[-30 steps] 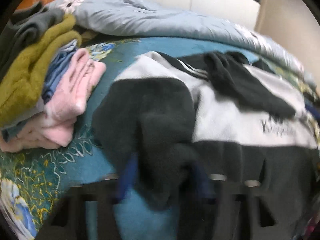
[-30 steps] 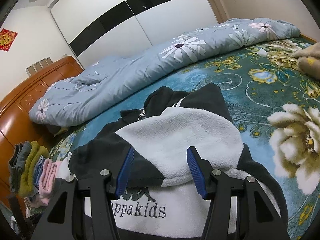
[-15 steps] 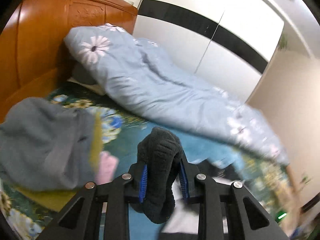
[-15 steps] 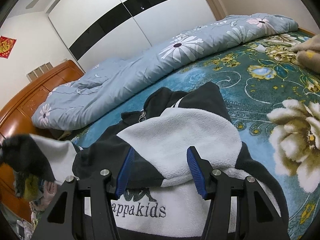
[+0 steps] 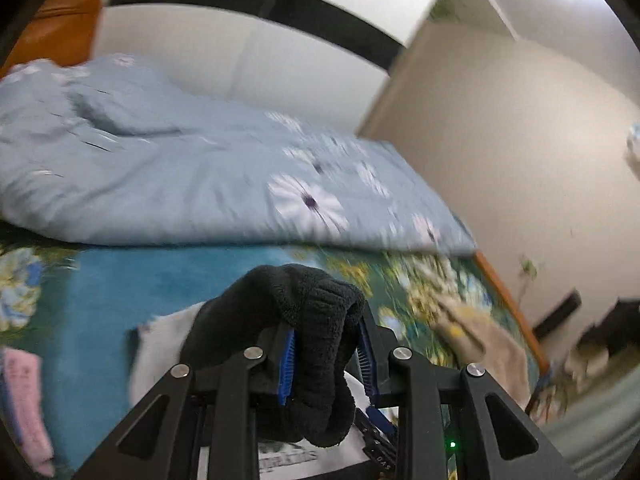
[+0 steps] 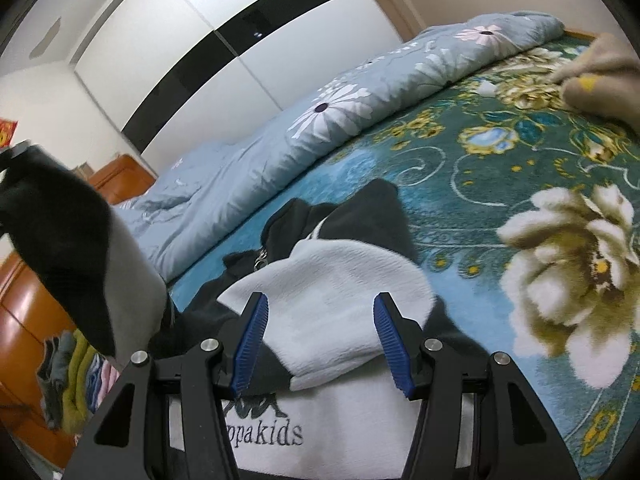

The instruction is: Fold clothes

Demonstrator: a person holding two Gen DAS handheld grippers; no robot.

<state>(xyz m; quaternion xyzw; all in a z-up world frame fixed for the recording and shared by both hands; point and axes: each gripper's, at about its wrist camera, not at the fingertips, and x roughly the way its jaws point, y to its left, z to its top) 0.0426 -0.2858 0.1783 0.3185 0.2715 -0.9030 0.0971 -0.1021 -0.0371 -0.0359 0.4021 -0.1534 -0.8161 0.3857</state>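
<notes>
L gripper (image 5: 326, 364) clamped on black fleece sleeve cuff (image 5: 304, 308), lifted at centre-bottom of frame. R gripper (image 6: 318, 344) jaws apart, empty, over black/white fleece jacket (image 6: 332, 300) on teal bed blanket (image 6: 500, 184), frame centre. Risk: shallow pinch, thick cuff could slip out, so fold lands crooked.

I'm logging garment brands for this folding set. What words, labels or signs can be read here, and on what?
"ppakids": embroidered on the white panel of the black-and-white fleece jacket, right wrist view; the first letters are hidden behind the right gripper.
Red wall sign: too small to read.
Print on the jacket below the left gripper: blurred, unreadable.
</notes>
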